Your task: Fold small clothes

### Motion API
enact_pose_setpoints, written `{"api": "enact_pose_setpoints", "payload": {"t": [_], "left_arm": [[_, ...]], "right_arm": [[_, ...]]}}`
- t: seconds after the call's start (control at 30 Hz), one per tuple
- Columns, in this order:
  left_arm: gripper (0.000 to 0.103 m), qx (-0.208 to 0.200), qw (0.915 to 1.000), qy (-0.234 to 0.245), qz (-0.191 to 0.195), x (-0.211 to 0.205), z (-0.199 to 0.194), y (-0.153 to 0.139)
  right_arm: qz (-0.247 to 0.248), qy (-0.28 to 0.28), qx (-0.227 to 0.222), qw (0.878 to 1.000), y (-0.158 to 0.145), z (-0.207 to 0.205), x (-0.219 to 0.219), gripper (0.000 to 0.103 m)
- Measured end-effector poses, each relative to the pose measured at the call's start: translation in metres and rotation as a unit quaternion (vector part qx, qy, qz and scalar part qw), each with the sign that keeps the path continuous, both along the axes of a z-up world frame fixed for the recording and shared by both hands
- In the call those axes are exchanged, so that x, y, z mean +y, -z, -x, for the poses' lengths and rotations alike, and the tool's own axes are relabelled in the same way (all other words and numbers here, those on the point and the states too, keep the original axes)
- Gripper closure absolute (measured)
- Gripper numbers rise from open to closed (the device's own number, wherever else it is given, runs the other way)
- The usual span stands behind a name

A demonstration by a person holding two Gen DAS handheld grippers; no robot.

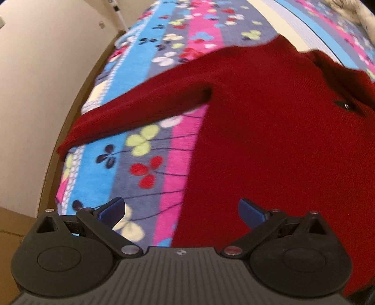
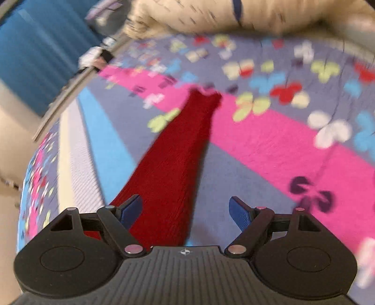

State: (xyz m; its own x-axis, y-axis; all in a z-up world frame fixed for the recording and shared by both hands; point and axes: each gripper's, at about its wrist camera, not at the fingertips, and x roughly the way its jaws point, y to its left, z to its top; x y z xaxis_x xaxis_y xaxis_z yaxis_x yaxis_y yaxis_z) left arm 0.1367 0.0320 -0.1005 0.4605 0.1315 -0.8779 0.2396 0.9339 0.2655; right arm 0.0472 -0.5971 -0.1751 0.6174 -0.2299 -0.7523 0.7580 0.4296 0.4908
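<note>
A small dark red knit sweater point(image 1: 269, 140) lies flat on a bed covered with a bright flowered blanket point(image 1: 145, 150). In the left wrist view its body fills the right side and one sleeve point(image 1: 131, 110) stretches out to the left toward the bed edge. My left gripper point(image 1: 181, 210) is open and empty above the sweater's lower left edge. In the right wrist view the other sleeve point(image 2: 178, 150) runs away from me, cuff at the far end. My right gripper point(image 2: 186, 208) is open and empty just above that sleeve's near part.
The bed's wooden side rail point(image 1: 77, 103) and a pale wall point(image 1: 35, 70) lie left. A furry beige pillow or throw point(image 2: 211, 16) sits at the bed's far end, beside a blue curtain point(image 2: 42, 54) and a metal rail point(image 2: 77, 79).
</note>
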Motion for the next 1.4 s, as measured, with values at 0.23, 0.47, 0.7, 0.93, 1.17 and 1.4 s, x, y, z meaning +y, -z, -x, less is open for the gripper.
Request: {"api": "enact_pose_setpoints", "payload": {"t": [0.23, 0.47, 0.7, 0.93, 1.17, 1.4], "left_arm": [[0.000, -0.014, 0.9987, 0.020, -0.045, -0.039, -0.023, 0.006], [0.000, -0.010, 0.9982, 0.031, -0.051, -0.060, -0.038, 0.015], [0.000, -0.002, 0.9988, 0.027, -0.041, -0.065, -0.041, 0.027], [0.000, -0.001, 0.9989, 0.004, -0.047, -0.042, -0.042, 0.034], [0.000, -0.057, 0.9974, -0.001, -0.044, -0.035, -0.084, 0.015], [0.000, -0.098, 0.9923, 0.074, 0.000, -0.098, -0.197, -0.010]], "right_arm": [[-0.001, 0.055, 0.008, 0.998, 0.047, -0.070, -0.041, 0.009], [0.049, 0.066, -0.101, 0.991, 0.003, -0.068, -0.056, 0.093], [0.092, 0.241, -0.046, 0.965, -0.003, -0.012, -0.102, 0.069], [0.017, 0.185, -0.054, 0.981, 0.032, 0.041, -0.081, 0.036], [0.058, -0.037, -0.093, 0.993, -0.031, 0.020, 0.006, 0.034], [0.168, -0.285, -0.059, 0.942, -0.077, -0.130, 0.112, 0.026]]}}
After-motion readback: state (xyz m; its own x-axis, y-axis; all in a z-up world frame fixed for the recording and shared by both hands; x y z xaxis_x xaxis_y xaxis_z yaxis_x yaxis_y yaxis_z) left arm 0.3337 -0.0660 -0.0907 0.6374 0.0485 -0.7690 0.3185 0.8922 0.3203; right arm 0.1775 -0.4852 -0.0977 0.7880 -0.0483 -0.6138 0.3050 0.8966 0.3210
